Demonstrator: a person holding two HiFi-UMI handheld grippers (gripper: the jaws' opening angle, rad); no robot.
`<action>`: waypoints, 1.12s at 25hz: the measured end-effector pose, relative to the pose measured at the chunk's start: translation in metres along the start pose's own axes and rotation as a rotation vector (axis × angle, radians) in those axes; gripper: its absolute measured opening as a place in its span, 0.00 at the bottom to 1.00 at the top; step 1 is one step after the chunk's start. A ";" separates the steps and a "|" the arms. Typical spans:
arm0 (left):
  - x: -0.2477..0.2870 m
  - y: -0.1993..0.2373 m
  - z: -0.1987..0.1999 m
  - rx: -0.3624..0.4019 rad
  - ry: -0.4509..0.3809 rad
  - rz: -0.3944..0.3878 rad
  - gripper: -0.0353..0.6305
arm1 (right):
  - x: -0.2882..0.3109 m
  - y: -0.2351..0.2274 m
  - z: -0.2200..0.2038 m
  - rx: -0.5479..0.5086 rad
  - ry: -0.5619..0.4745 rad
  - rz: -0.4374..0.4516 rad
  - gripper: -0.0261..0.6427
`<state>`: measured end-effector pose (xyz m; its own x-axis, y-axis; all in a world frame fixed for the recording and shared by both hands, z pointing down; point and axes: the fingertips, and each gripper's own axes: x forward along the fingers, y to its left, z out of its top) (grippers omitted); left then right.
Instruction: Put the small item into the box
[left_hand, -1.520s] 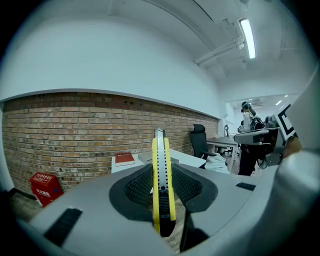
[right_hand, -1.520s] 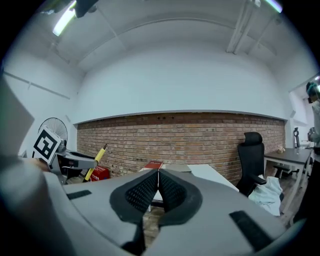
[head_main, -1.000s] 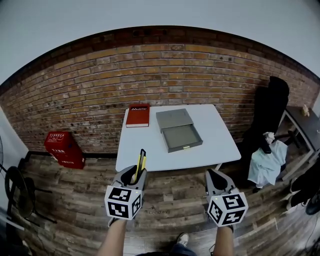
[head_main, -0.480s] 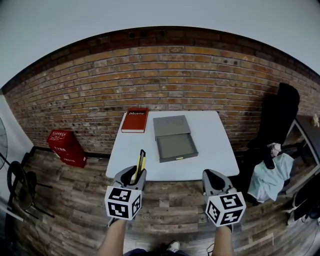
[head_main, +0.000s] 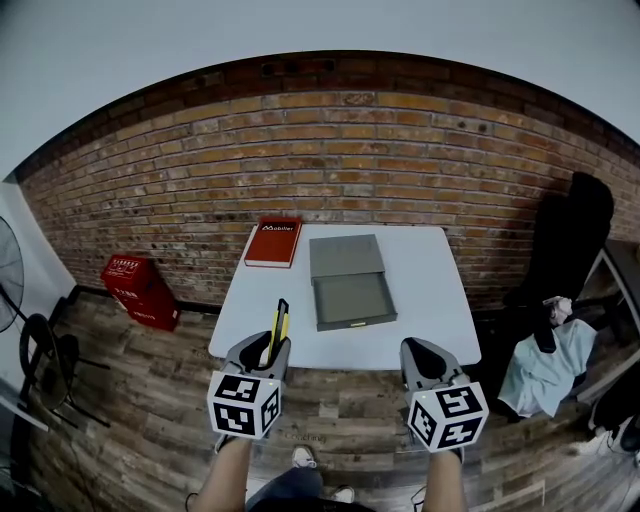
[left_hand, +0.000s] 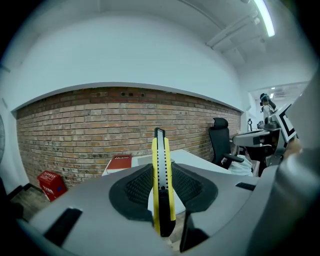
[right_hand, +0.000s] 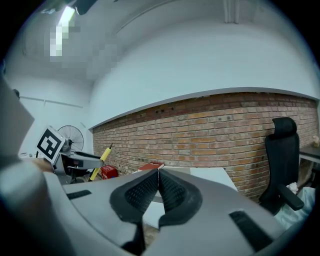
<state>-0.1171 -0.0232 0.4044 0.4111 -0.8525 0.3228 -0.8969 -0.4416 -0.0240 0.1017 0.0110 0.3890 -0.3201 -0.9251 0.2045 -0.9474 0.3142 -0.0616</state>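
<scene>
Yellow-and-black utility knife (left_hand: 161, 180) — the small item — stands upright, clamped between the jaws of the left gripper (head_main: 270, 352). They're closed onto its sides w/ one end poking up past the tips. The right gripper (right_hand: 158, 187) has its jaws pressed together, nothing in them. Both hang short of the white table (head_main: 430, 300), over the wood floor on the near side. The grey box (head_main: 357, 321) lies mid-table, its shallow tray open toward the near edge, w/ what looks like its lid or sleeve just behind on the far side. Tray looks empty.

Step in hand, as I judge it: carrying the knife to the box — pickup done, placing not yet. Next move calls for reaching fwd over the near table edge, tipping the knife flatter to suit the shallow tray, then parting the jaws low over it.

Writing: the red book (head_main: 273, 242), far left of the table, has a white title that starts "Mob", rest too small to read. The red crate (head_main: 135, 290) on the floor at left carries print, illegible
</scene>
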 end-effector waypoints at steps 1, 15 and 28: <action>0.003 0.000 0.000 -0.003 -0.001 0.002 0.25 | 0.003 -0.002 0.001 -0.002 0.000 0.002 0.07; 0.089 0.024 0.015 -0.007 -0.004 -0.025 0.25 | 0.082 -0.035 0.008 -0.017 0.016 -0.005 0.07; 0.194 0.089 0.058 -0.018 -0.008 -0.091 0.25 | 0.197 -0.056 0.054 -0.050 0.038 -0.051 0.07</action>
<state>-0.1080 -0.2448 0.4098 0.4922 -0.8114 0.3151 -0.8585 -0.5123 0.0218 0.0917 -0.2005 0.3803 -0.2696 -0.9317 0.2436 -0.9607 0.2777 -0.0009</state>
